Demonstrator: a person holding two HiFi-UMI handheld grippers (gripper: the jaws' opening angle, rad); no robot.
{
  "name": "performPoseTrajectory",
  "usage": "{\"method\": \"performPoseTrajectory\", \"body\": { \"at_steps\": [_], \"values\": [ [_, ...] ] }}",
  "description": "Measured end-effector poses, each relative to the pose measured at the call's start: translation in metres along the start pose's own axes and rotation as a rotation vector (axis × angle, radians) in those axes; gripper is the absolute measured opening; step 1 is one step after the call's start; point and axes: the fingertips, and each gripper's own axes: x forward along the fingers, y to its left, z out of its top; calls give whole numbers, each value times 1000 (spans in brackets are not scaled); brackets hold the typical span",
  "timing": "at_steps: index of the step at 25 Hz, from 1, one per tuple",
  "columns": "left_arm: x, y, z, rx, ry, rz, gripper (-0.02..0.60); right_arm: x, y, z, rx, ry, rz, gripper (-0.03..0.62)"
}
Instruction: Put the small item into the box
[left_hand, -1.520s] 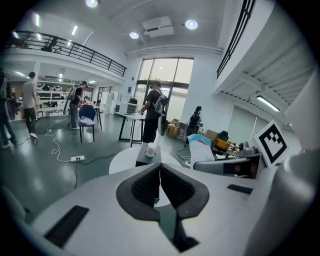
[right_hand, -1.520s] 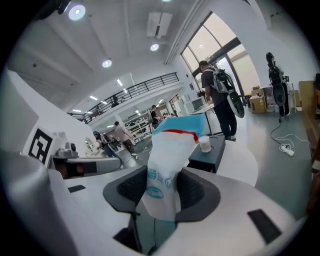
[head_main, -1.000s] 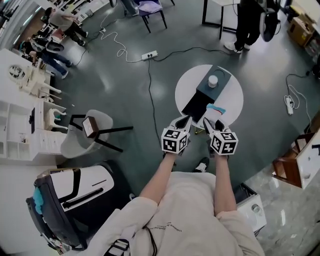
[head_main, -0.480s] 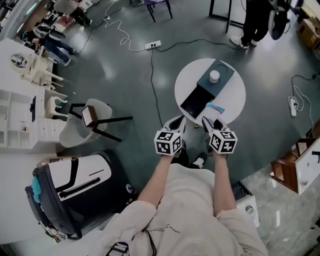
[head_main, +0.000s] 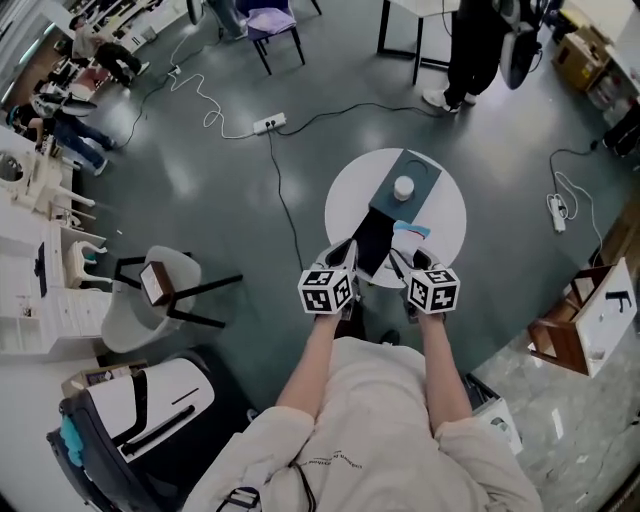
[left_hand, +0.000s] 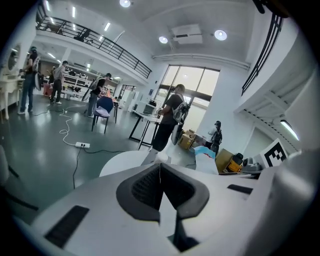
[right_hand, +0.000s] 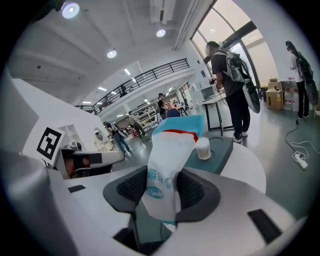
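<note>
A round white table (head_main: 445, 215) carries a dark open box (head_main: 372, 238) whose grey lid (head_main: 420, 170) lies flat behind it. A small white round cap-like item (head_main: 403, 187) stands on the lid, also seen in the right gripper view (right_hand: 202, 148). My right gripper (head_main: 402, 260) is at the table's near edge, shut on a white packet with a blue top (right_hand: 167, 165), which sticks up over the table beside the box (head_main: 410, 229). My left gripper (head_main: 349, 252) hovers at the box's near left corner. In its own view the left gripper (left_hand: 160, 172) is shut with nothing between the pads.
A tipped stool with a wooden seat (head_main: 160, 285) lies left of the table. A power strip with cables (head_main: 268, 124) crosses the floor beyond. A person (head_main: 470, 50) stands by a far table. Wooden crates (head_main: 585, 330) sit right, a black-and-white case (head_main: 140, 400) lower left.
The head view has swung, so the table now sits lower and further left. Both grippers stay at the table's near edge and the right one still holds the packet.
</note>
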Motion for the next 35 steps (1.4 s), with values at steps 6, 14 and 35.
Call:
{"method": "performPoseTrajectory", "body": {
  "at_steps": [6,14,35],
  "values": [
    [53,27,32,35,48,-62,21,52,-18,24,-31,46,-80,198],
    [115,88,60,94,127,-105,21,137,-29,48,56,49,-104,198],
    [200,96,9,320,384,-328,21,210,-73,-88,585,324,-221,198]
  ]
}}
